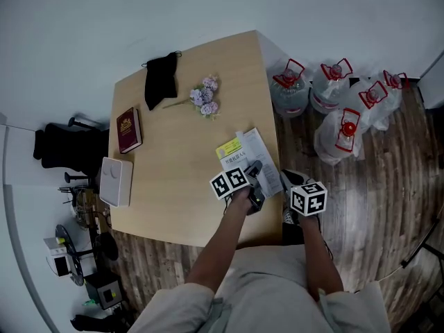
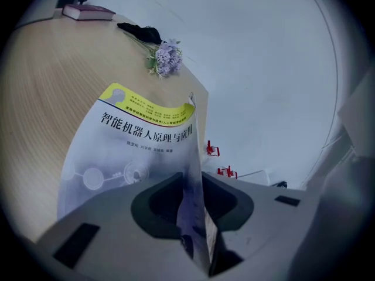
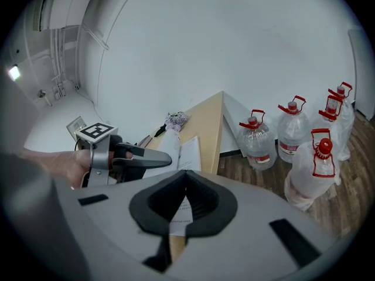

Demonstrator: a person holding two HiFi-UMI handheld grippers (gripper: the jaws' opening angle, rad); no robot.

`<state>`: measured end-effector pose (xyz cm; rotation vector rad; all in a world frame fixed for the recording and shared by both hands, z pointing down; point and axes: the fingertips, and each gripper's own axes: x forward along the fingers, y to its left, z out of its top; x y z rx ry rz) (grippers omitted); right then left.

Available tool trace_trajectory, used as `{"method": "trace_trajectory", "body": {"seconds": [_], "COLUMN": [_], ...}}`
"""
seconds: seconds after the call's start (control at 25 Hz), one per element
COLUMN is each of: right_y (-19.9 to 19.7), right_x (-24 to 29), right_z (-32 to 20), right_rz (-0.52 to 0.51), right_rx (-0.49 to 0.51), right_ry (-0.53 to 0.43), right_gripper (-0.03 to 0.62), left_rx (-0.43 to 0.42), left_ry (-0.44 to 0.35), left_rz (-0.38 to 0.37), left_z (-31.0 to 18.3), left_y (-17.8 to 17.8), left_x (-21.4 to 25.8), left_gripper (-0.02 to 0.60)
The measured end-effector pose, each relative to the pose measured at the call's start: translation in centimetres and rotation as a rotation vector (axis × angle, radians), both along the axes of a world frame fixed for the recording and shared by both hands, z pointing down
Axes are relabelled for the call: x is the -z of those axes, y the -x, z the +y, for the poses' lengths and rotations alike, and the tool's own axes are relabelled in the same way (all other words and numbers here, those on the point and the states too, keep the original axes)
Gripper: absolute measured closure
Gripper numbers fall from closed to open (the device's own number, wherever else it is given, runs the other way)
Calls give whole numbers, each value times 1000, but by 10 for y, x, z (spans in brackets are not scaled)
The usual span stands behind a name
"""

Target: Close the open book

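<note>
The open book lies near the right edge of the wooden table, with white pages facing up. Its cover, white with a yellow band and printed title, stands raised in the left gripper view. The cover's free edge runs between the jaws of my left gripper, which stand slightly apart on either side of it. From above, the left gripper sits over the book's near end. My right gripper is shut and empty, just off the table edge, right of the book.
A dark red book, a black pouch, purple flowers and a white box lie further along the table. Several large water bottles stand on the floor to the right. An office chair is at the left.
</note>
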<state>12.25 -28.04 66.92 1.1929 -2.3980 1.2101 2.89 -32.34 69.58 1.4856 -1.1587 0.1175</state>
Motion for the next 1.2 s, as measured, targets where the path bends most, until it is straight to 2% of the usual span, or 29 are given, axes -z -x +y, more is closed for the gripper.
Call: {"method": "trace_trajectory", "body": {"seconds": [0.32, 0.56, 0.8, 0.96, 1.2], "right_y": [6, -9, -18, -27, -33], "right_x": [0, 5, 11, 12, 20], "right_z": [-1, 1, 11, 19, 22], "right_rz": [-1, -4, -4, 15, 43], "right_rx": [5, -32, -53, -46, -39], "right_ry": [-10, -22, -33, -42, -70], "right_gripper": [589, 589, 588, 588, 588], "left_rx": [-21, -35, -36, -88, -132], "left_ry": [74, 134, 140, 106, 35], "left_rz": [-97, -270, -410, -438, -390], "left_z": [-6, -9, -8, -9, -1], "left_y": [-7, -14, -18, -27, -40], "left_x": [-13, -19, -17, -15, -2], "left_gripper": [466, 449, 426, 383, 368]}}
